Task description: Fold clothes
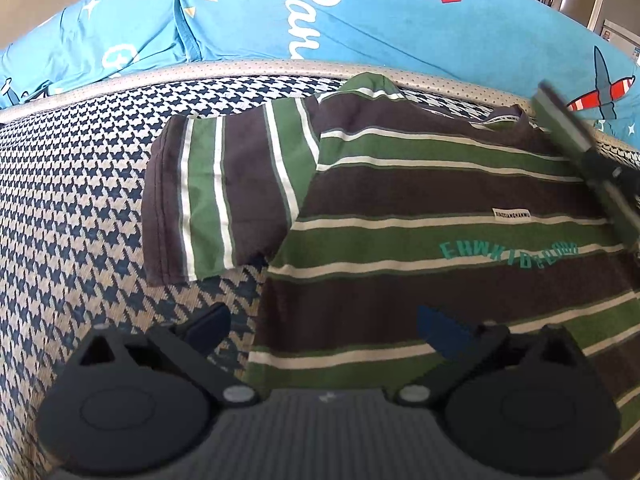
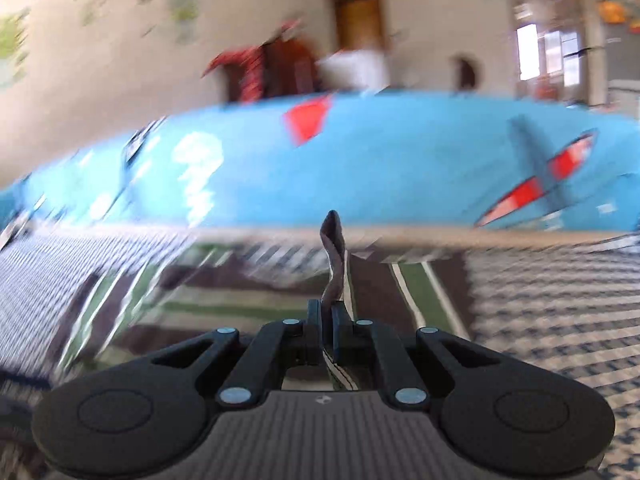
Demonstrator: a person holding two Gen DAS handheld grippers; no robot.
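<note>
A striped T-shirt (image 1: 420,200) in brown, green and white lies flat on the houndstooth mat (image 1: 72,208), its sleeve spread leftward. Open mat shows left of the sleeve. Beyond the mat's far edge rises a blue printed quilt (image 1: 380,20). The left gripper (image 1: 320,328) hovers over the shirt's side edge, fingers wide apart and empty. The right gripper (image 2: 326,320) is clamped on a raised fold of the shirt's fabric.

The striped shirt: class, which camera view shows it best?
The left wrist view: the striped shirt lies sharp and nearly whole, one sleeve spread. The right wrist view shows only blurred stripes and a pinched fold in the right tongs.
</note>
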